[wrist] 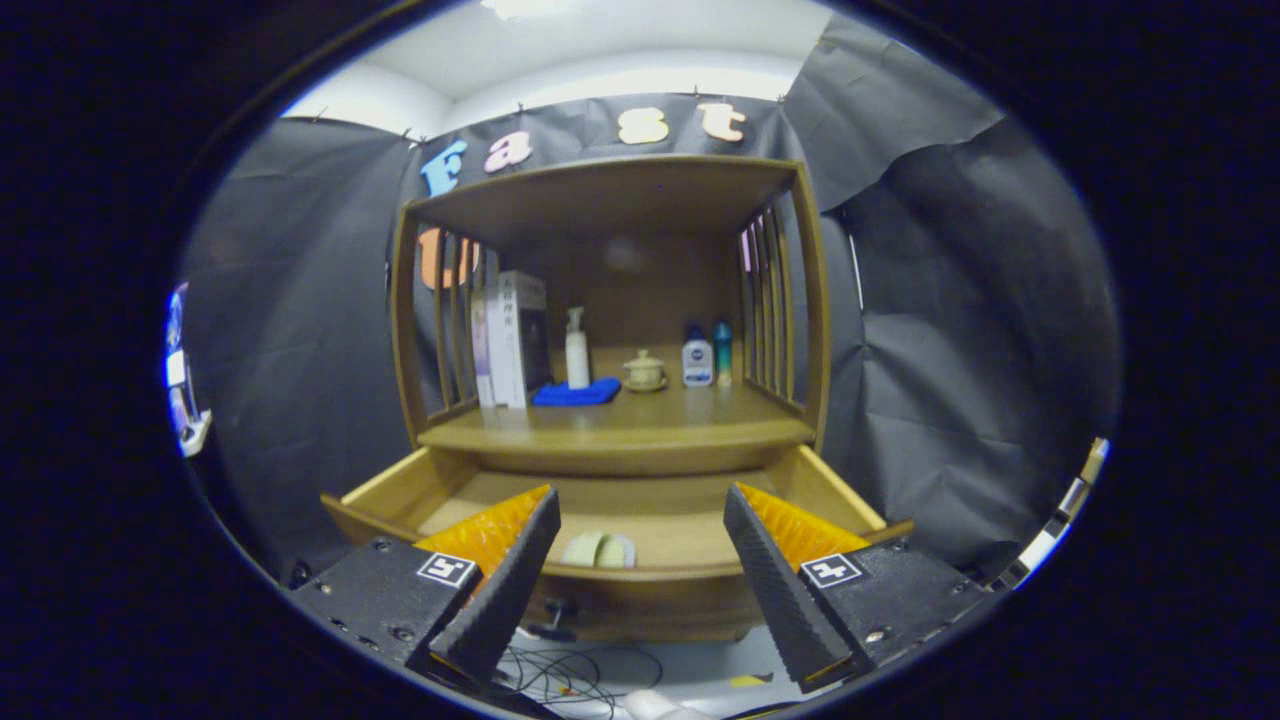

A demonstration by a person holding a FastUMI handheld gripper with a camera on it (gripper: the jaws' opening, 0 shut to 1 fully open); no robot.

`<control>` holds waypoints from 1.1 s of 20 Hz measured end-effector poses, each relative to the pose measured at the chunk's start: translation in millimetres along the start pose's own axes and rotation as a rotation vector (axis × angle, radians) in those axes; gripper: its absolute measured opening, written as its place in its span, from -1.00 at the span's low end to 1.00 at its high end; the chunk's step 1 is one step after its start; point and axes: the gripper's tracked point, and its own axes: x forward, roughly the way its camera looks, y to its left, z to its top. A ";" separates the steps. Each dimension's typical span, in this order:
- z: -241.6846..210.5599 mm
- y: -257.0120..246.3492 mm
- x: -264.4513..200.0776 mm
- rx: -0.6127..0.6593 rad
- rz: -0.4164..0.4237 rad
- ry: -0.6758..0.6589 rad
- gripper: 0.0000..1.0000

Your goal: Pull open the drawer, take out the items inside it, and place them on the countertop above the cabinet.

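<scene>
The pale green item (598,550) in the open drawer (640,515) sits low behind the drawer's front board, its lower part hidden, and it is too small to name. The claw (640,590) fingers cover both front corners of the drawer. On the worktop (620,425), the labels on the bottles (697,360) and books (512,340) are too small to read.

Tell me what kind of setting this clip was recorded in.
Probably a staged recording booth, not a home: black cloth walls surround a lone wooden cabinet with its pulled-out wooden drawer, and loose cables lie on the floor. The gripper hangs with jaws open before the drawer.
</scene>
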 end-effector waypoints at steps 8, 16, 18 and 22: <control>38.0 29.8 82.0 -0.041 0.051 0.221 0.99; -51.3 67.3 144.2 -0.057 0.110 0.698 0.83; -76.9 66.2 145.1 -0.036 0.101 0.810 0.79; -115.7 58.1 141.1 -0.031 0.063 0.947 0.58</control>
